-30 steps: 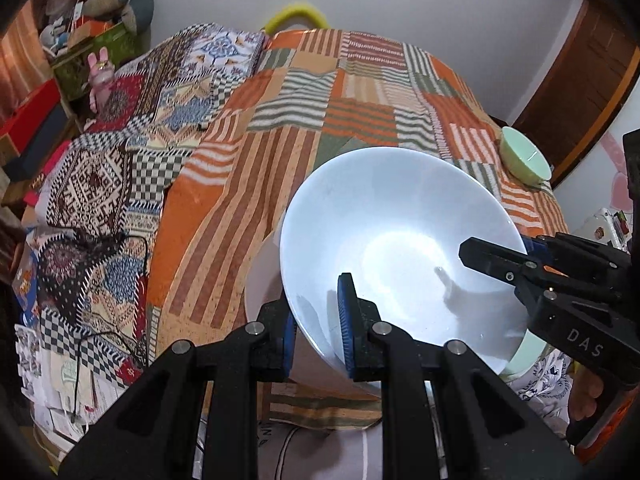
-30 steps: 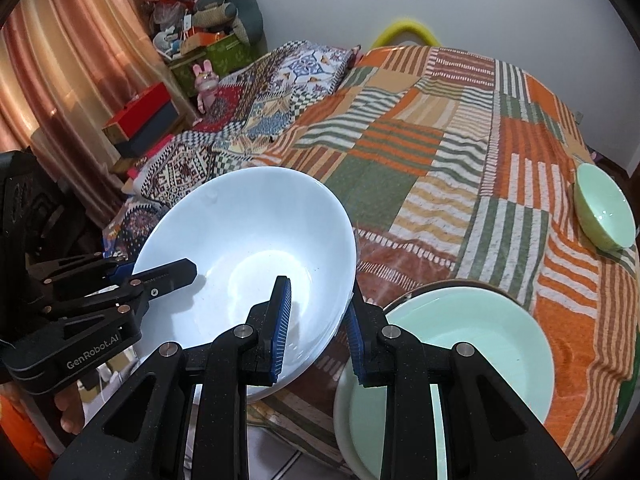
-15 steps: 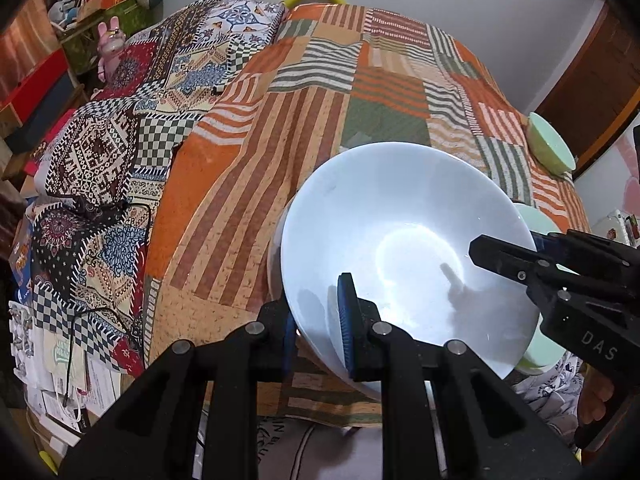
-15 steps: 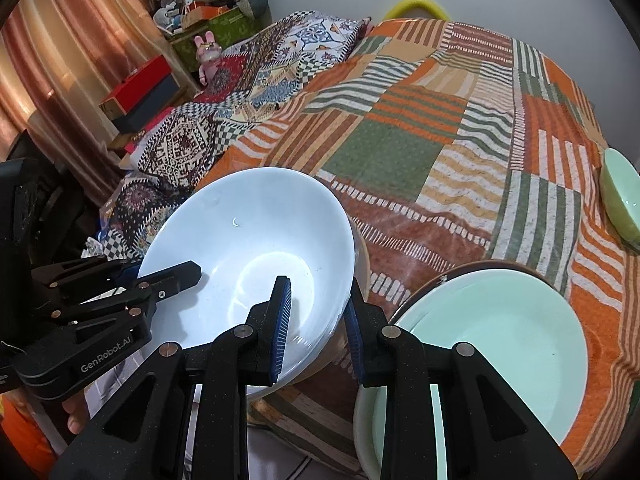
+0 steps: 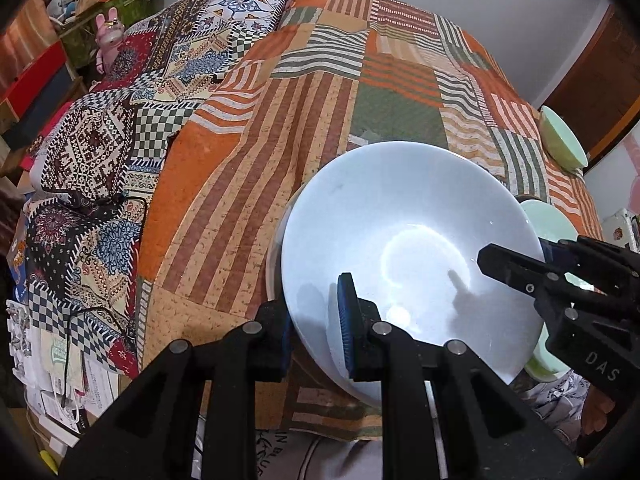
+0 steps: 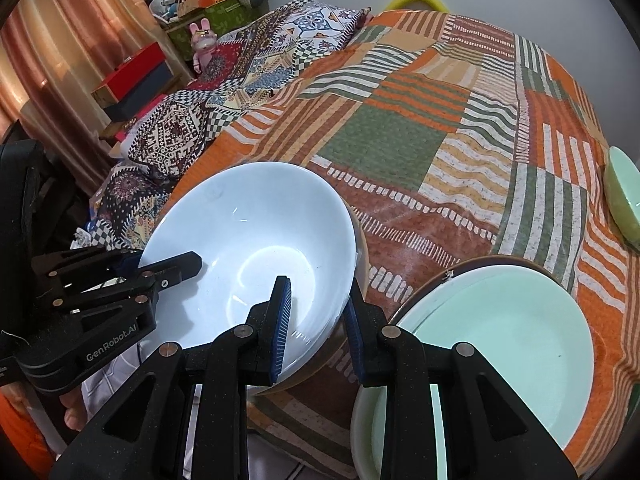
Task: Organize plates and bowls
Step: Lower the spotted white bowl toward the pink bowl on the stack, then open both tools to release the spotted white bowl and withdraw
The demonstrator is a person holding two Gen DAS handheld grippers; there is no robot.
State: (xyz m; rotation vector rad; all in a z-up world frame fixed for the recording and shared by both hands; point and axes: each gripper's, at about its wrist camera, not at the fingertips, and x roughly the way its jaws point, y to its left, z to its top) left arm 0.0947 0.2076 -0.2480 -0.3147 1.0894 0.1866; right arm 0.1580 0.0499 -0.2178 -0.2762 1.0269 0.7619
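A large white bowl (image 5: 400, 220) (image 6: 248, 220) hangs tilted just above the near edge of a patchwork cover. My left gripper (image 5: 316, 332) is shut on its near rim, one pad inside and one outside. On the opposite rim my right gripper (image 6: 318, 320) is shut in the same way. Each gripper shows in the other's view: the right gripper (image 5: 524, 256) and the left gripper (image 6: 164, 262). Right under the white bowl sits a beige bowl (image 6: 362, 248), mostly hidden. A pale green plate (image 6: 500, 352) lies on a brown-rimmed plate to the right.
The patchwork cover (image 5: 260, 140) (image 6: 400, 140) stretches away behind the dishes. A small green bowl (image 5: 560, 144) (image 6: 624, 200) sits at its far right edge. Patterned cloths, boxes and a pink toy rabbit (image 6: 202, 44) crowd the left side. Papers lie on the floor below left.
Both grippers have sunk with the white bowl, which now sits lower and closer to the beige bowl beneath it. Both grips are unchanged.
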